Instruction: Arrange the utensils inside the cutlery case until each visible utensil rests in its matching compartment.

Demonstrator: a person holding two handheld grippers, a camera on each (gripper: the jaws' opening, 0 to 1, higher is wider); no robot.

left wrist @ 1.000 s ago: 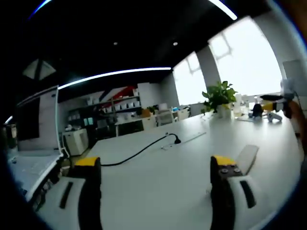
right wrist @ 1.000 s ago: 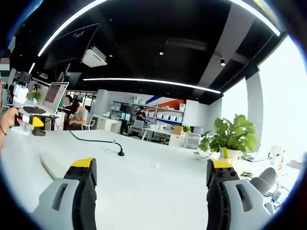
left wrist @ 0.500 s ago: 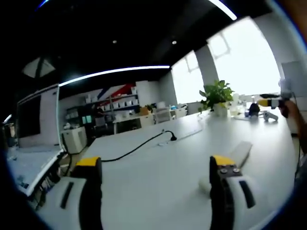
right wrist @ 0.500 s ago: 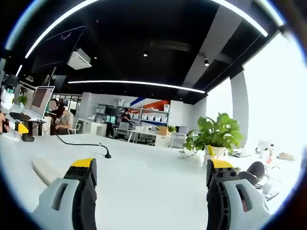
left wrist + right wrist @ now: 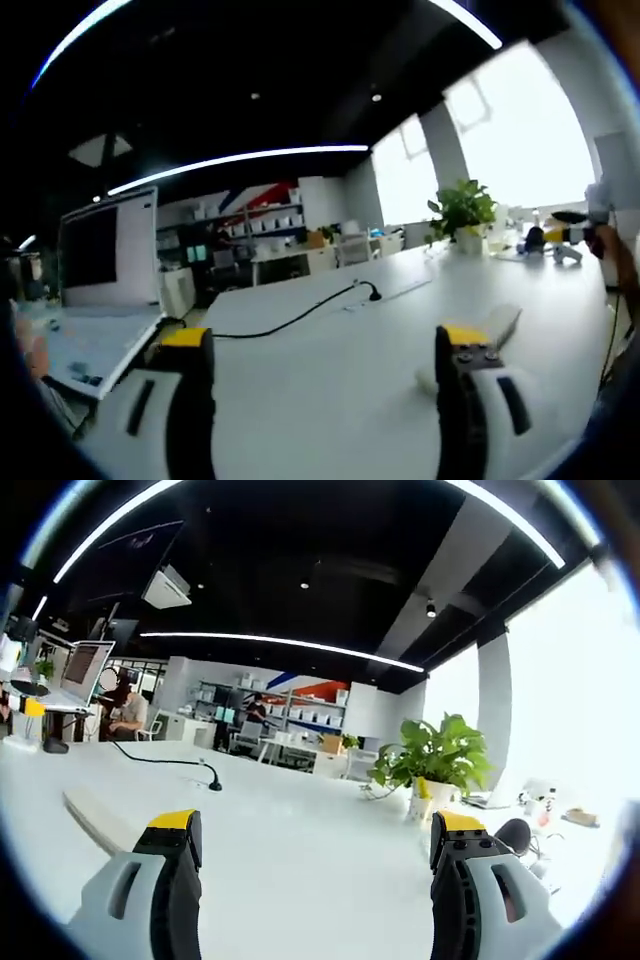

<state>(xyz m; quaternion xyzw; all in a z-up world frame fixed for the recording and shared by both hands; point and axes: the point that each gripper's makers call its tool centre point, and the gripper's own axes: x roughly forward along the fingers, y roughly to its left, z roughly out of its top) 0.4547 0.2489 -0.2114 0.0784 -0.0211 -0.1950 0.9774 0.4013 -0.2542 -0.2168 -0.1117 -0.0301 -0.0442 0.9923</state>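
Both the left gripper (image 5: 325, 345) and right gripper (image 5: 312, 830) are wide open over the white table (image 5: 300, 820), holding nothing; that flat pale slab (image 5: 503, 324) might be the cutlery case, probably light and rigid, so grab an edge.

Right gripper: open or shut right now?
Open. The right gripper has its yellow-tipped jaws far apart, with bare white table between them and nothing held.
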